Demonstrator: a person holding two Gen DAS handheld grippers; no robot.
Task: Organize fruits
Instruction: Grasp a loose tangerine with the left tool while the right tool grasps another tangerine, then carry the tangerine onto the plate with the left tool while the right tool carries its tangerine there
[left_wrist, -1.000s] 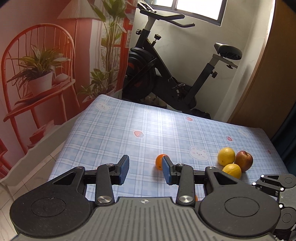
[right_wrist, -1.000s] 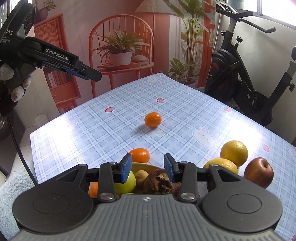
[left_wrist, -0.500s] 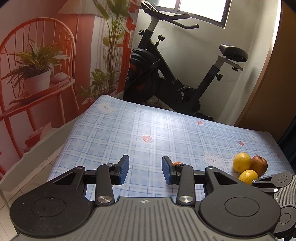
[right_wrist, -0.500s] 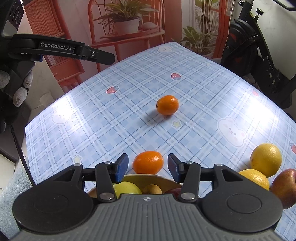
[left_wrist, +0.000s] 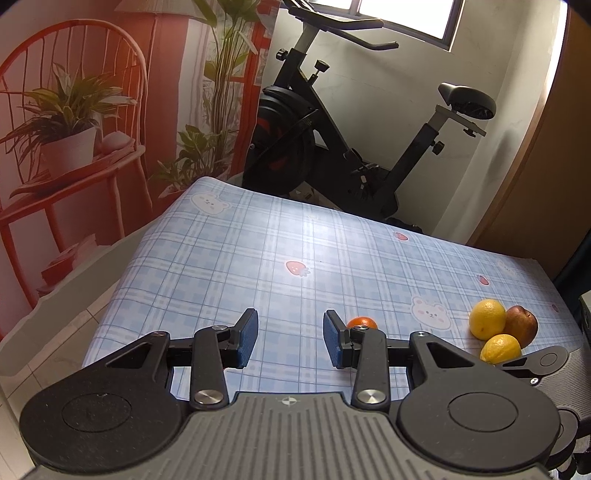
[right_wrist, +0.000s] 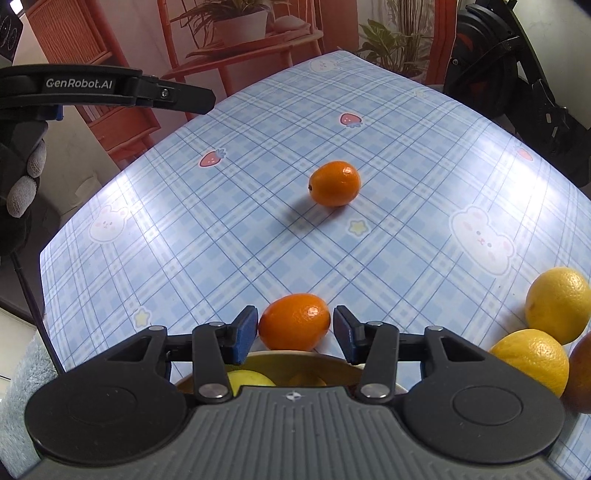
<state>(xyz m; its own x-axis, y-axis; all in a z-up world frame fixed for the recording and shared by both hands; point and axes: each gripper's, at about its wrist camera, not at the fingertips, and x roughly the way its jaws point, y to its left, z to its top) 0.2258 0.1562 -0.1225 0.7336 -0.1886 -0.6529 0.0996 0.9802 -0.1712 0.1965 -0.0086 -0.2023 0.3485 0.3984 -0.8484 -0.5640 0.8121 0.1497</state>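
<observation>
Checked tablecloth (right_wrist: 229, 251): five fruits outside bowl (right_wrist: 295, 360). Right gripper (right_wrist: 294, 328) closing around near mandarin (right_wrist: 294, 322), not gripping; left gripper (left_wrist: 290, 338) part-open, empty.

Each gripper, the left gripper (left_wrist: 290, 338) and the right gripper (right_wrist: 294, 334), has a grey ribbed body flanked by two round black discs, with black linkage arms pinned by silver screws. The fingers (right_wrist: 246, 334) end in blue pads. At ten o'clock in the right wrist view, the other tool's black arm reads "GenRobot.AI" in white. A black glove (right_wrist: 20, 177) with grey textured fingertips grips it.
</observation>
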